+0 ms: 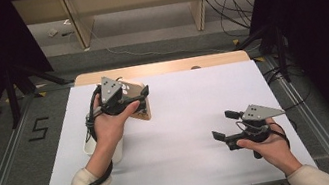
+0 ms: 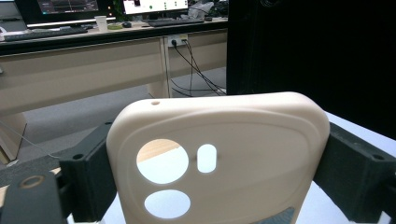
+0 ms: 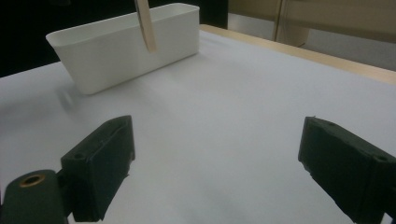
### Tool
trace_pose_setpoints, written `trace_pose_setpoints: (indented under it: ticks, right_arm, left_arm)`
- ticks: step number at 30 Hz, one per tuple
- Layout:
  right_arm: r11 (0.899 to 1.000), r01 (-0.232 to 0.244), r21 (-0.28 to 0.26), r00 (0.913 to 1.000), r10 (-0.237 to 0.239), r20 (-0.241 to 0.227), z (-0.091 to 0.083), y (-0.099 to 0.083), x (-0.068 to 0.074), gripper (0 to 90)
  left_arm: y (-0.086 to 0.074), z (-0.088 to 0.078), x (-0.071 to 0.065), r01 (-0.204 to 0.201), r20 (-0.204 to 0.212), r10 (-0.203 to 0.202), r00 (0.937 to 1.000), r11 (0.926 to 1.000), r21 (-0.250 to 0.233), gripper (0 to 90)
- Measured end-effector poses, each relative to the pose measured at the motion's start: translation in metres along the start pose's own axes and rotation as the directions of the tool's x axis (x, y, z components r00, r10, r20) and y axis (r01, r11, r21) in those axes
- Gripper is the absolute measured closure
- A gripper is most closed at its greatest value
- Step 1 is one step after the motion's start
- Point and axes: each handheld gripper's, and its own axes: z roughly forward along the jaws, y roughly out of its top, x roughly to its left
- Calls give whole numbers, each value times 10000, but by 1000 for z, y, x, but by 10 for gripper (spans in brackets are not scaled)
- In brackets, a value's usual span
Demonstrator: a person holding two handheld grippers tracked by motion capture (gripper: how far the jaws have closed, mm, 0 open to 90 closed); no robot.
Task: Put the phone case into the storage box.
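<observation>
The left gripper point(image 1: 139, 98) is clamping a beige phone case point(image 2: 219, 158) between its jaws, holding it up over the white table point(image 1: 185, 134) at about ten o'clock. Below the left hand a white tub point(image 3: 126, 44) is sitting. At four o'clock, the right gripper point(image 3: 215, 172) is hovering, jaws spread wide and gripping nothing.

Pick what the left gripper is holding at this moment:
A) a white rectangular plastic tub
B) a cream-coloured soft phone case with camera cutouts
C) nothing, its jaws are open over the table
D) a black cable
B: in the left gripper view the cream-coloured soft phone case sits clamped between the two black jaws, its round camera cutouts showing, while the white rectangular plastic tub stands on the table apart from it.
</observation>
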Motion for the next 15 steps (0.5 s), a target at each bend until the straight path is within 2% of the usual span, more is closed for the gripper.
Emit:
trace_pose_setpoints:
  ticks: [15]
  right_arm:
    - [10000, -10, 36, 10000, 10, -80, 1, -1, 1, 122]
  left_arm:
    - [4, -4, 8, 105, -225, -108, 9997, 9999, -129, 109]
